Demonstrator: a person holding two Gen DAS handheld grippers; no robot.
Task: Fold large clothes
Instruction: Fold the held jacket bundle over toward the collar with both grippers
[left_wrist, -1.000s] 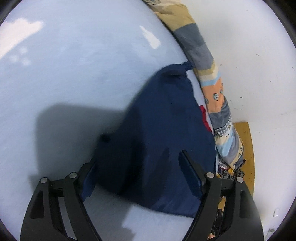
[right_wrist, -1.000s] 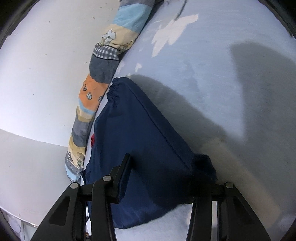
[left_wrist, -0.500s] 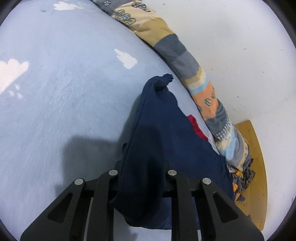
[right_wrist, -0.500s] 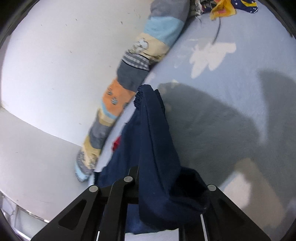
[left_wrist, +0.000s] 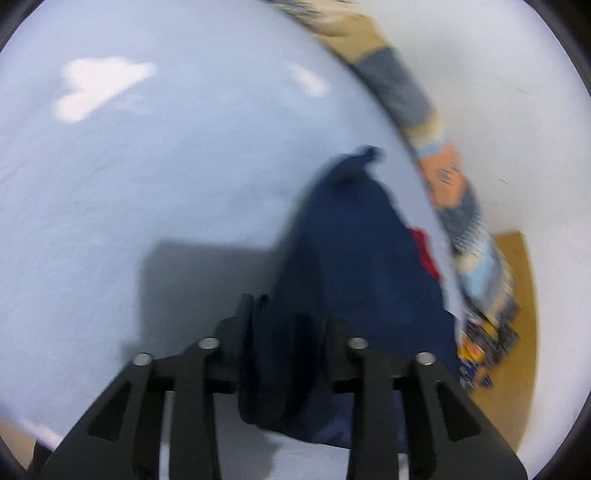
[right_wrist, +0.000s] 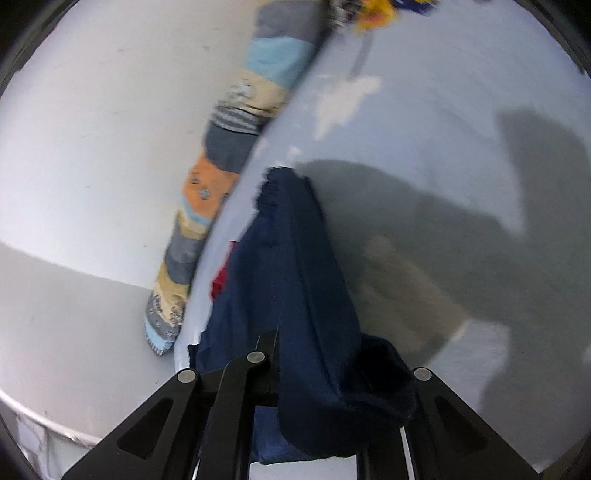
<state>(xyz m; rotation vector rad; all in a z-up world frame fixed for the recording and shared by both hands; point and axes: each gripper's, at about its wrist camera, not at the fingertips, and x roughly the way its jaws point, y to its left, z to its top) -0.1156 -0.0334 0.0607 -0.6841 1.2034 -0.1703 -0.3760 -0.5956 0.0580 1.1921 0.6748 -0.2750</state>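
Observation:
A dark navy garment (left_wrist: 354, 258) lies on the pale blue sheet, its gathered end pointing away from me. My left gripper (left_wrist: 286, 332) is shut on a bunched edge of it, and the cloth hangs over the fingers. In the right wrist view the same navy garment (right_wrist: 291, 280) drapes over my right gripper (right_wrist: 310, 373), which is shut on another bunched edge. A bit of red cloth (left_wrist: 424, 254) peeks from under the garment and also shows in the right wrist view (right_wrist: 220, 282).
A long patchwork bolster (left_wrist: 436, 155) runs along the bed's edge against the white wall; it also shows in the right wrist view (right_wrist: 218, 177). A wooden surface (left_wrist: 517, 332) lies beyond its end. Colourful clothes (right_wrist: 373, 9) lie at the far end of the bed.
Both grippers went from open around the garment's edges to shut on them, then lifted and drew the cloth up. Both views are now blurred with motion.

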